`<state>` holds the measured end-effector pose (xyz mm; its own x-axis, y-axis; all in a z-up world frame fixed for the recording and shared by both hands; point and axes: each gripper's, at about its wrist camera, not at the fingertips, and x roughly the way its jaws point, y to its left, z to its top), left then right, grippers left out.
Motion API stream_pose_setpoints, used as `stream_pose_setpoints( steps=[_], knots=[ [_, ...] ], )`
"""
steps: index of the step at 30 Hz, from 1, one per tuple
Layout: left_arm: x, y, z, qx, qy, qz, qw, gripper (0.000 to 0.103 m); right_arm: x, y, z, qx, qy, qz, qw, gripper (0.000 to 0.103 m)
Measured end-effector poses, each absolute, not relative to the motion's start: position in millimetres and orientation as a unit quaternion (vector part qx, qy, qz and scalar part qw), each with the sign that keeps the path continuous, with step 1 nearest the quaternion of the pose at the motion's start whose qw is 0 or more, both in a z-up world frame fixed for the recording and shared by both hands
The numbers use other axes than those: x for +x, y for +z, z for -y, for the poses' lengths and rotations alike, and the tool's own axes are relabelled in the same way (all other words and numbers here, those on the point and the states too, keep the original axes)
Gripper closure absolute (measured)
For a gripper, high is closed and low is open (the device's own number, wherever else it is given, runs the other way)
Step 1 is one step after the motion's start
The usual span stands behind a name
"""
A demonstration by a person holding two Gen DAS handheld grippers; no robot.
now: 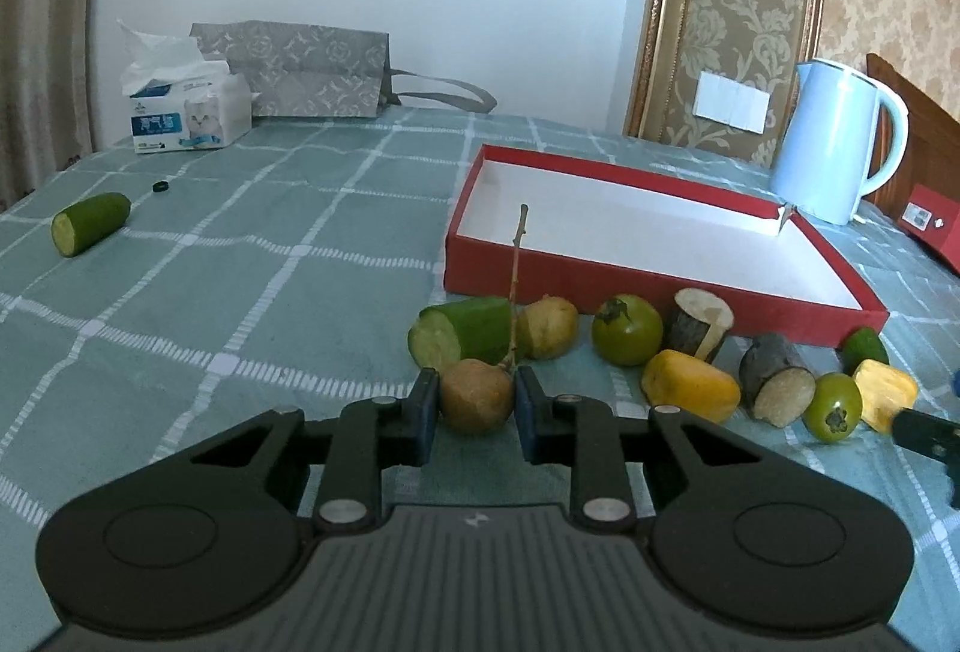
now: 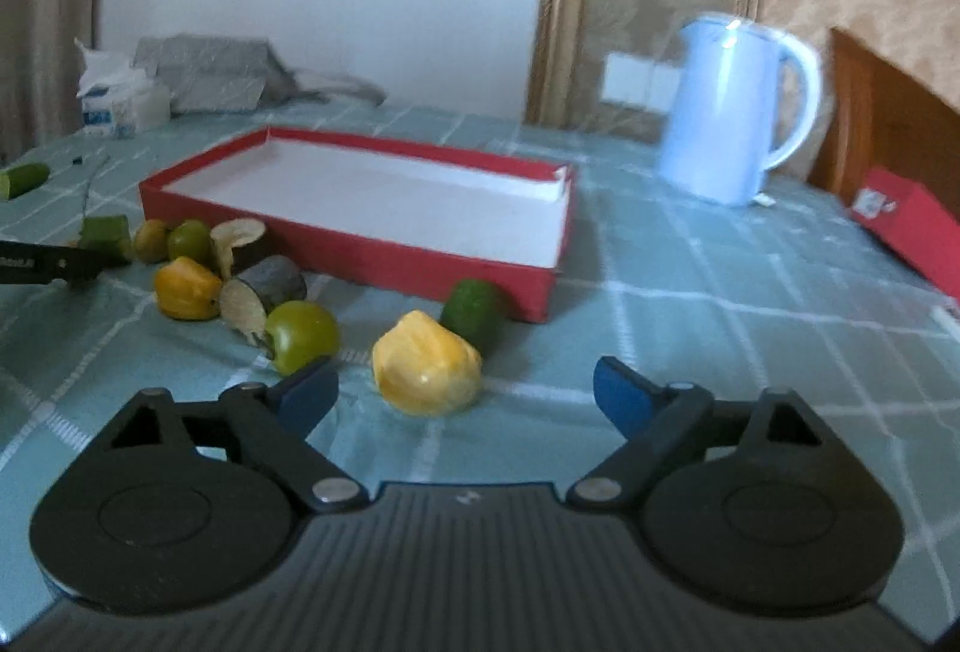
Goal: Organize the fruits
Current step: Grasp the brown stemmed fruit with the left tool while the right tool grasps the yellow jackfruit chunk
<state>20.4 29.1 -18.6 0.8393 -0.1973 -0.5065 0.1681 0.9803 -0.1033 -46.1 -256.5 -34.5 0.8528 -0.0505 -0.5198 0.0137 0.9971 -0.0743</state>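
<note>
left gripper: fingers clenched on a small brown fruit with a long thin stem, low over the checked tabletop. just behind it lie a cucumber piece and a second brown fruit. further right, a row runs along the near wall of the red box: green tomato, yellow piece, dark cut pieces. box interior white. right gripper: fingers released, spread wide, a yellow fruit piece on the tabletop between them, not touched. view blurred.
</note>
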Motion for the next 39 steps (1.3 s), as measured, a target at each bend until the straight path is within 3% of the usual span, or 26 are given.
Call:
stream_pose_setpoints(
  steps=[2, 6, 12, 21, 29, 39],
  knots=[
    [20.1, -18.7, -29.4, -0.026, -0.099, -0.266, 0.958, 0.078, -31.2, -38.4, 258.0, -0.034, -0.009, -0.29, 0.956, 0.024],
    [21.0, -19.3, -30.8, -0.031, -0.102, -0.267, 0.958, 0.078, -14.2, -45.2, 267.1, -0.012, 0.017, -0.315, 0.949, 0.03],
    [21.9, -19.8, -32.3, -0.035, -0.107, -0.271, 0.956, 0.078, -8.9, -43.2, 267.0, -0.009, 0.054, -0.32, 0.946, 0.052],
    [22.1, -20.1, -31.1, -0.029, -0.105, -0.27, 0.957, 0.078, -19.1, -41.1, 264.4, 0.011, 0.04, -0.296, 0.954, 0.061],
    [16.1, -16.9, -28.1, -0.023, -0.102, -0.264, 0.959, 0.078, -47.9, -26.3, 265.0, 0.01, -0.01, -0.222, 0.975, 0.062],
    [27.4, 37.0, -4.4, -0.008, -0.138, -0.22, 0.966, 0.078, -44.2, -19.9, 295.0, 0.113, -0.051, -0.167, 0.978, 0.062]
  ],
)
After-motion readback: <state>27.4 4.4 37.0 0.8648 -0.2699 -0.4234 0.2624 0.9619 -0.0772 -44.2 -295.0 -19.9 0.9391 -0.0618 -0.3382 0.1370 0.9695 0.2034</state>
